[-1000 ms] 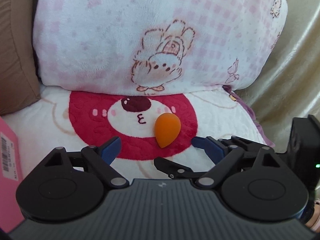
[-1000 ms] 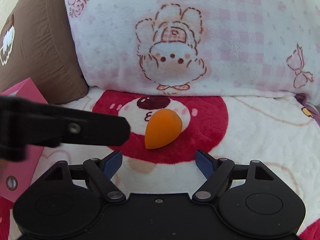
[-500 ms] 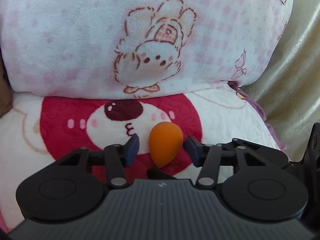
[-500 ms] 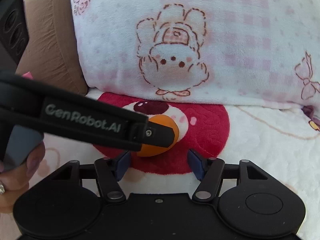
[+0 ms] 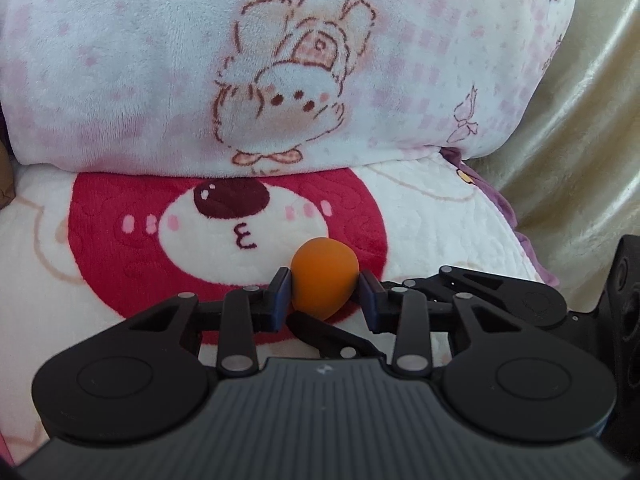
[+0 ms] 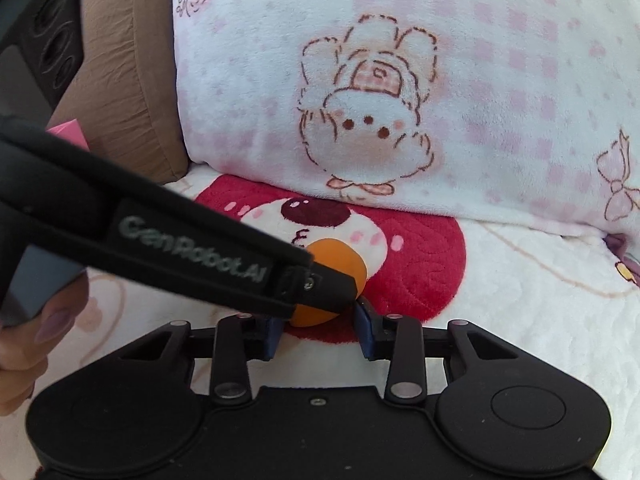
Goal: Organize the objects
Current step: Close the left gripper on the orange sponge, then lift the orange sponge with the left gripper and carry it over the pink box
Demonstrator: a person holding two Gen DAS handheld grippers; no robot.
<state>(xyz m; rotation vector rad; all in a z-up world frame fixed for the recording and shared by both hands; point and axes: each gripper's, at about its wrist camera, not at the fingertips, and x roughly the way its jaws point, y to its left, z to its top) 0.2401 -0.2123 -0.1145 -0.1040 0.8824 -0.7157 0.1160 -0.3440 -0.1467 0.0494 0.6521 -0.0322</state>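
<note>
An orange teardrop sponge (image 5: 324, 276) lies on a white blanket (image 5: 440, 232) printed with a red bear face. My left gripper (image 5: 325, 298) has the sponge's wide part between its blue pads. Both pads touch it, and the jaws are still closing. In the right wrist view the left gripper's finger (image 6: 328, 280) crosses from the left and covers part of the sponge (image 6: 336, 258). My right gripper (image 6: 319, 330) is closing too, with the sponge's narrow end between its pads and a small gap at the left pad. One right finger (image 5: 328, 334) shows under the sponge.
A plush pink-and-white bunny pillow (image 5: 280, 80) stands right behind the sponge. A brown cushion (image 6: 132, 80) and a pink box corner (image 6: 66, 130) are at the left, beige fabric (image 5: 580, 140) at the right. A person's hand (image 6: 24, 340) holds the left gripper.
The left gripper moved forward over the sponge and narrowed its jaws until the pads met it. The right gripper's jaws also narrowed around the sponge's tip. The sponge stayed in place.
</note>
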